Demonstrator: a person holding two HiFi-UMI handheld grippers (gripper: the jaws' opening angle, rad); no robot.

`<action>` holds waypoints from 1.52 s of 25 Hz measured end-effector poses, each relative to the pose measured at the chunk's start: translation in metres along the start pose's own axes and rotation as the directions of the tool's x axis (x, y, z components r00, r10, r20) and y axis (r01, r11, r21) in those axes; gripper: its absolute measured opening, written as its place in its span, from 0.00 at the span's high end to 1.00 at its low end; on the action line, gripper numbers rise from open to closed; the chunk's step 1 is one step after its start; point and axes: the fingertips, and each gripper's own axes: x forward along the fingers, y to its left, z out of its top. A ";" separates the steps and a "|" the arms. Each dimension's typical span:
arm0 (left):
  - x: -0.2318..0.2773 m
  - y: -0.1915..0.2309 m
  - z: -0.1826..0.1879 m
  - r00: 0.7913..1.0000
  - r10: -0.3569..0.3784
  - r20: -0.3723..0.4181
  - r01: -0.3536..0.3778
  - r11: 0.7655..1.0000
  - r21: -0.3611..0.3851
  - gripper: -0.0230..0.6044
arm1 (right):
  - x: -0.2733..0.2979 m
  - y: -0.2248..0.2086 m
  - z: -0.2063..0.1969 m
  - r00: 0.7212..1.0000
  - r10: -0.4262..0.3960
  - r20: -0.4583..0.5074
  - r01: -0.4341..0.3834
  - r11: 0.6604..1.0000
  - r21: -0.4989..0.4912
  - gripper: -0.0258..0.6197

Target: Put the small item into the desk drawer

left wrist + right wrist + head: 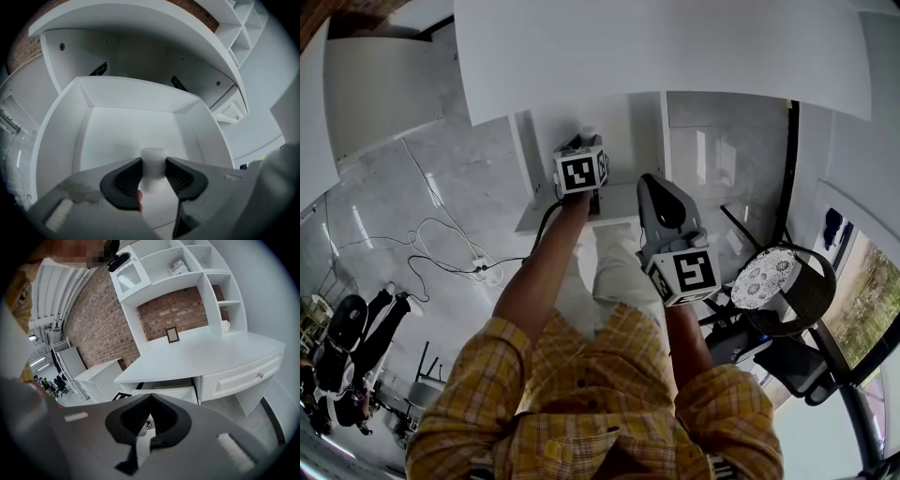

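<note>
ITEM: small white item (153, 158) being gripped between left gripper (153, 165) jaws, hanging over the open drawer (133, 96) interior | RIGHT: right gripper (150, 399) jaws sitting clenched, gripping nothing, facing white tabletop (206, 355) from well apart

The left gripper (153, 162) has its two dark pads pressed against the sides of a small white item (153, 153), which stands upright between them. It hangs over the inside of an open white drawer (126, 96), pulled out from under a white desk top (140, 23). Black rails (99, 69) show in the hollow behind the drawer, with a brick wall (21, 47) at the upper left and white shelves (248, 18) at the upper right
</note>
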 end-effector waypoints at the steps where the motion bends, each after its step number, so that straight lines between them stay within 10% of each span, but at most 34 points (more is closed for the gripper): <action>1: 0.001 0.000 -0.001 1.000 0.001 -0.005 -0.001 1.000 0.000 0.71 | 0.000 0.000 0.000 1.000 0.000 -0.003 0.000 1.000 -0.001 0.96; 23: 0.006 0.002 0.003 1.000 -0.018 -0.016 0.018 0.999 -0.043 0.64 | 0.001 0.003 0.001 1.000 0.003 -0.013 -0.003 1.000 0.006 0.96; 38: -0.082 -0.019 0.038 0.994 -0.069 0.087 0.071 0.997 -0.018 0.64 | -0.033 0.027 0.029 0.997 -0.053 0.061 0.054 0.998 -0.016 0.96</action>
